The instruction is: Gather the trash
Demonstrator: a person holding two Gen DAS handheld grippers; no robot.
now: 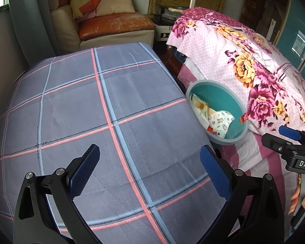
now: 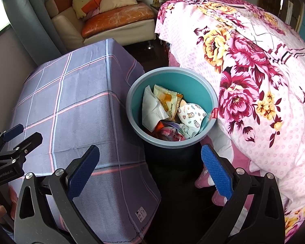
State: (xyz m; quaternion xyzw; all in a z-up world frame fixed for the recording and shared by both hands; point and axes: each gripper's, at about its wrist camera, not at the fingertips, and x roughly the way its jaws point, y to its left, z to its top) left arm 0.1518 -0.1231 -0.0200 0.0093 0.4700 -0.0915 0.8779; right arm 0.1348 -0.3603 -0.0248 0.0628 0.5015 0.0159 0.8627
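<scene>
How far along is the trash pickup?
Looks nearly or fully done. Done: wrappers and tissue sit inside the teal bin. In hand: nothing, left gripper and right gripper are both open and empty. Left: no trash shows on the plaid cloth; other areas can't be checked.

A lived-in home, a bedroom doubling as a sitting room. A bed under a pink floral quilt (image 2: 254,81) fills the 3 o'clock side, and a worn orange-cushioned sofa (image 2: 116,18) piled with pillows (image 2: 118,0) sits at 12 o'clock. Grey curtains (image 2: 30,20) hang by a window at 10 o'clock. A plaid cloth (image 1: 91,111) drapes the counter beside a teal trash bin (image 2: 170,81).
</scene>
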